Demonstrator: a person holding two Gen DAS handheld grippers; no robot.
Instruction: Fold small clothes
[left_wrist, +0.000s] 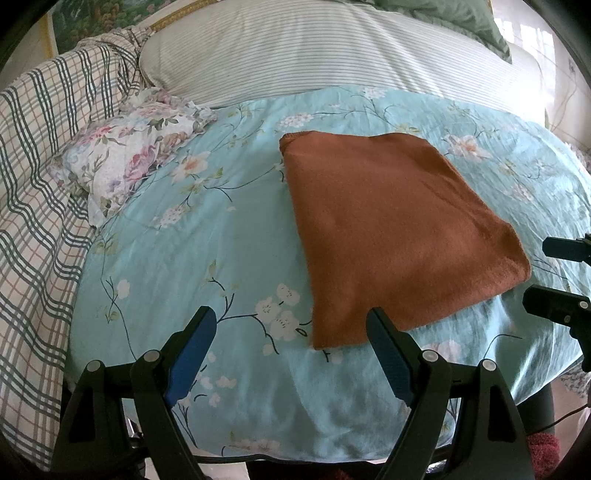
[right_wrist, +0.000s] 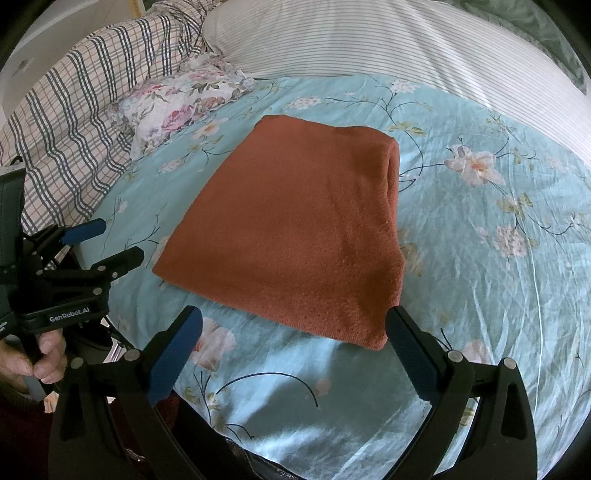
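A rust-brown knit garment lies folded into a flat rectangle on the light-blue floral bedcover; in the right wrist view the garment fills the middle. My left gripper is open just short of the garment's near edge, its right finger overlapping the near corner in the picture, nothing between the blue pads. My right gripper is open too, hovering at the near right corner of the garment. The left gripper shows again at the left of the right wrist view, held by a hand.
A small floral-print pillow or cloth lies at the left of the bedcover. A plaid quilt is bunched along the left. A large striped pillow lies across the back. The bed edge runs just below both grippers.
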